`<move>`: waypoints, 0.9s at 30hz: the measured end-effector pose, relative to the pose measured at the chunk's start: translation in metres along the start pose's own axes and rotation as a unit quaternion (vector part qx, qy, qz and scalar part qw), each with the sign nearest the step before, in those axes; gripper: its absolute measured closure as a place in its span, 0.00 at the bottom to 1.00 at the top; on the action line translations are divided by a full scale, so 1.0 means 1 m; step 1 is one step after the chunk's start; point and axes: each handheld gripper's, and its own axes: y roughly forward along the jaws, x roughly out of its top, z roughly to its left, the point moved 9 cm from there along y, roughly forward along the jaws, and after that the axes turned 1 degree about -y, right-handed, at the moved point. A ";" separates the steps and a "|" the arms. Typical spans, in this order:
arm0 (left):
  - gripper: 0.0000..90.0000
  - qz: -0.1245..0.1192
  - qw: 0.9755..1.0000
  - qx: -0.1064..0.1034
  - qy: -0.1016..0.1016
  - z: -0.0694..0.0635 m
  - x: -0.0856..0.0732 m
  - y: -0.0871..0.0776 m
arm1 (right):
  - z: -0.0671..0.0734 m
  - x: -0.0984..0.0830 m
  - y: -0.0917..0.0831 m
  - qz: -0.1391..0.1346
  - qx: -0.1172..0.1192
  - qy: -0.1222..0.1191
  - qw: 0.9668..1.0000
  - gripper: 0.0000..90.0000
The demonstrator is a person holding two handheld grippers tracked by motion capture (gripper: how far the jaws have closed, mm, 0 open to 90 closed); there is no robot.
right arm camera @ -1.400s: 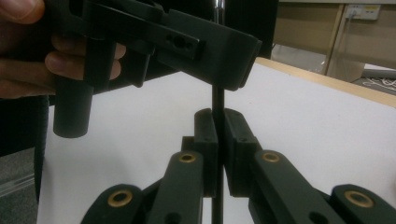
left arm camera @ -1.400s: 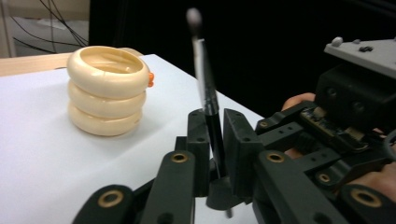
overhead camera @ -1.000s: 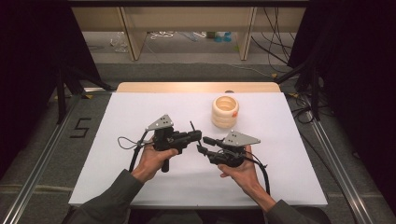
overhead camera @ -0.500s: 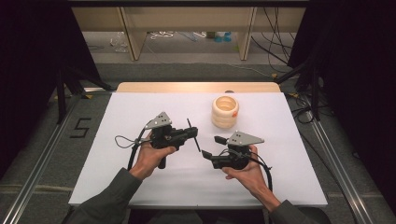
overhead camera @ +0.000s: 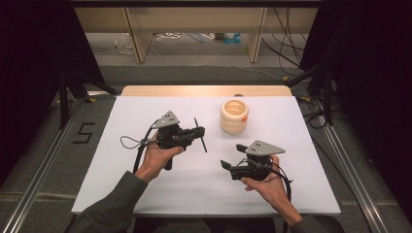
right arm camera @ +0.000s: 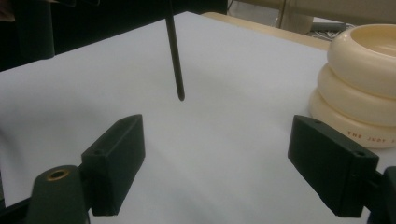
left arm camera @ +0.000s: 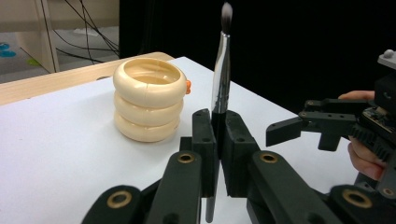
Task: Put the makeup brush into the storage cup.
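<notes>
- Here, low and right of centre in the high view, the right gripper (overhead camera: 229, 156) stands empty; its jaws have just been opening, wide apart with nothing between them, as the right gripper view (right arm camera: 224, 172) confirms.
- Left of centre, the left gripper (overhead camera: 199, 132) is clamped on a makeup brush (left arm camera: 221, 70), bristles up in the left gripper view, handle tip hanging above the white sheet (overhead camera: 145, 194).
- I judge the hand-over done: the brush sits with the left hand alone.
- Next likely calls for carrying it to the cream ringed holder (overhead camera: 233, 116), above centre, and lowering it into the mouth.
- Red print low on the holder (right arm camera: 369, 136) reads "THE JUDY" or similar; a "5" (overhead camera: 83, 132) marks the floor at left.
</notes>
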 end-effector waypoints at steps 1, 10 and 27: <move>0.94 0.000 1.000 -0.001 0.007 0.001 0.001 0.001 | -0.001 -0.001 -0.001 0.003 -0.002 0.000 1.000 0.21; 0.94 0.001 1.000 0.012 0.008 0.009 0.016 0.013 | -0.004 -0.007 -0.011 0.007 -0.017 0.000 1.000 0.19; 0.94 0.016 0.999 0.025 0.019 0.023 0.040 0.041 | -0.013 -0.017 -0.025 0.013 -0.034 0.007 0.999 0.19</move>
